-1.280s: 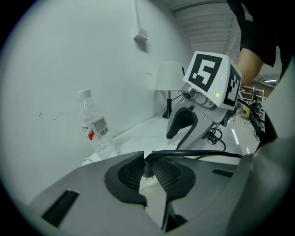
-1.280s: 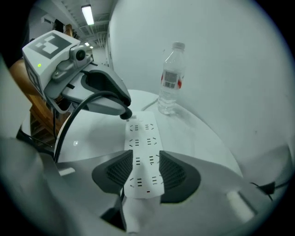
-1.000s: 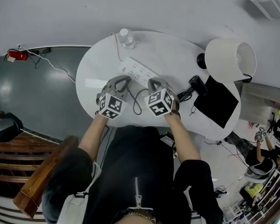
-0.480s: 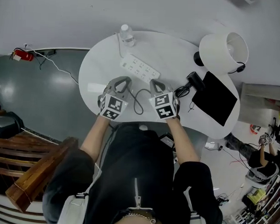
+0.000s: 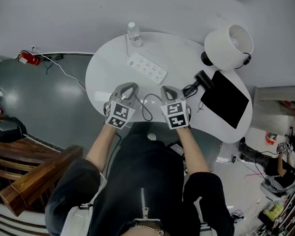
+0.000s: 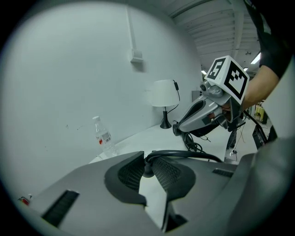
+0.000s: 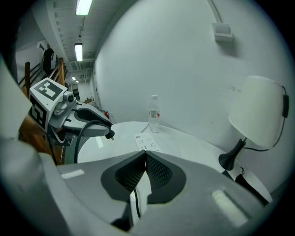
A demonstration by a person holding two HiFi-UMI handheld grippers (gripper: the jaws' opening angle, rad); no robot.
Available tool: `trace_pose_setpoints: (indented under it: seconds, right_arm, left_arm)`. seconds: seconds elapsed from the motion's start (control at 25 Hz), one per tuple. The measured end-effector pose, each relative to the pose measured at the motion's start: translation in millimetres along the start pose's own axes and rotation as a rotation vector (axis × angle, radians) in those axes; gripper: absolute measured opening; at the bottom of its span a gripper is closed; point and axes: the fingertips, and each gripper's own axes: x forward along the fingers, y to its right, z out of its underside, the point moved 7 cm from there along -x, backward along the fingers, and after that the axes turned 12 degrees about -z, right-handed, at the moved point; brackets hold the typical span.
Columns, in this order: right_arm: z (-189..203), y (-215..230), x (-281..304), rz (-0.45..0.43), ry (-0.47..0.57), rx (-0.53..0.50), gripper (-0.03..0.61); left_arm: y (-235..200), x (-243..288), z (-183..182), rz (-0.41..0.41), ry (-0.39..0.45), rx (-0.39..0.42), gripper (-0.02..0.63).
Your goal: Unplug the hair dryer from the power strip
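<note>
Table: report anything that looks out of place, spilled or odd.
Only the hair dryer's cord: it is out of the power strip and sags in a loop between the left claw and right claw, both shut on it. Nothing spilled or damaged.

Power strip (image 7: 146, 143) beyond closed tool (image 7: 145, 155)

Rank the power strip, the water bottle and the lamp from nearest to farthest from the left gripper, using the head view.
1. power strip, on the table just beyond the left gripper.
2. water bottle, at the table's far edge.
3. lamp, at the far right.
</note>
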Motion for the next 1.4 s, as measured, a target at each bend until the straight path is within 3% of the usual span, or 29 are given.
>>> trace_pose_setpoints:
  seconds: [0.88,1.4]
  right_arm:
    - [21,-77,-91,0.071,0.177,-0.033,0.003]
    - [45,-89,-134,0.090,0.197,-0.054,0.003]
  left_arm:
    - [49,-100,4,-0.041,0.073,-0.013,0.053]
    - [82,-129,2,-0.048,0.092,-0.028,0.053]
